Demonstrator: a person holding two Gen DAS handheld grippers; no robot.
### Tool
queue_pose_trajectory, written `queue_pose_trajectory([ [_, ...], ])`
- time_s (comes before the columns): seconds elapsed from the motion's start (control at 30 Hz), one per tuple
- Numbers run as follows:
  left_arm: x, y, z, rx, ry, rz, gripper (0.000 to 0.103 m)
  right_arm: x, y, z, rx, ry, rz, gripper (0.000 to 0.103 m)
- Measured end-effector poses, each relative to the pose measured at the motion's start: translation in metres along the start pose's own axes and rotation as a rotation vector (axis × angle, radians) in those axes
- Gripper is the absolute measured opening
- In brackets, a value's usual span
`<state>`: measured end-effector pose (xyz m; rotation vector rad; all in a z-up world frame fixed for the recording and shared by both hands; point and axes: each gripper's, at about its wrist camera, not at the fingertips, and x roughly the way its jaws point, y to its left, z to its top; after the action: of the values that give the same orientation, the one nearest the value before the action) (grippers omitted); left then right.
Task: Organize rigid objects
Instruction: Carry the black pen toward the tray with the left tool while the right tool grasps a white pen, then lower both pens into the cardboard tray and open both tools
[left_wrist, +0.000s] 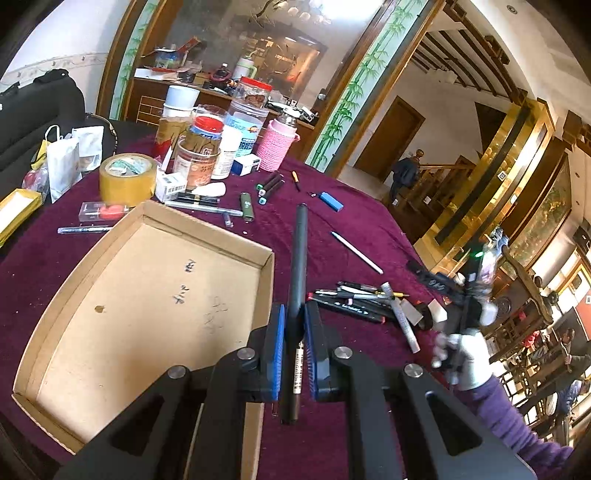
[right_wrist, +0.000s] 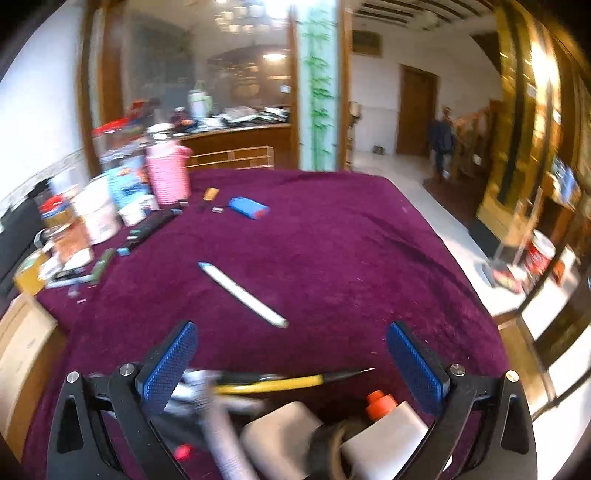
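Observation:
My left gripper (left_wrist: 294, 321) is shut on a long dark marker (left_wrist: 300, 258), held above the purple cloth just right of the open cardboard box (left_wrist: 147, 295). The marker points away along the fingers. A pile of pens and markers (left_wrist: 365, 299) lies to the right, with the right gripper (left_wrist: 458, 295) over it. In the right wrist view my right gripper (right_wrist: 291, 354) is open above that pile: a yellow pen (right_wrist: 273, 384), a white bottle with an orange cap (right_wrist: 380, 424) and a white eraser (right_wrist: 280, 435). A white pen (right_wrist: 242, 293) lies ahead.
Jars, a tape roll (left_wrist: 127, 179), a pink-sleeved bottle (left_wrist: 275, 142) and small boxes crowd the table's far left. A blue lighter (left_wrist: 331, 201), a green lighter (left_wrist: 246, 206) and loose markers (left_wrist: 269, 186) lie mid-table. The table edge (right_wrist: 480, 288) drops off at right.

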<state>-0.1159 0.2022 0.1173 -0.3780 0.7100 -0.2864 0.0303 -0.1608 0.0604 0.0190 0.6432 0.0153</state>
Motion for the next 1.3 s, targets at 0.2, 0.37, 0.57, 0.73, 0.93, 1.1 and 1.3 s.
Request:
queue_pose_trajectory([
  [0.2, 0.006, 0.018, -0.01, -0.029, 0.002, -0.051, 0.011, 0.006, 0.037, 0.036, -0.135, 0.124, 0.111, 0.102],
  [0.37, 0.019, 0.031, -0.01, -0.05, 0.037, -0.1, 0.011, 0.071, 0.056, 0.052, -0.238, 0.285, 0.078, 0.094],
  [0.57, 0.036, 0.041, -0.008, -0.058, 0.099, -0.109, 0.011, 0.133, 0.076, 0.05, -0.29, 0.419, 0.124, 0.085],
  [0.73, 0.044, 0.043, -0.006, -0.064, 0.114, -0.12, 0.011, 0.17, 0.064, 0.043, -0.293, 0.495, 0.156, 0.08],
  [0.93, 0.06, 0.045, -0.009, -0.089, 0.158, -0.124, 0.01, 0.17, 0.046, 0.044, -0.233, 0.511, 0.199, 0.027],
  [1.1, 0.058, 0.038, -0.01, -0.077, 0.15, -0.112, 0.011, 0.159, 0.031, 0.045, -0.162, 0.505, 0.217, 0.008],
  [1.3, 0.049, 0.036, -0.007, -0.074, 0.134, -0.088, 0.011, 0.105, 0.027, 0.047, -0.077, 0.434, 0.305, 0.008],
])
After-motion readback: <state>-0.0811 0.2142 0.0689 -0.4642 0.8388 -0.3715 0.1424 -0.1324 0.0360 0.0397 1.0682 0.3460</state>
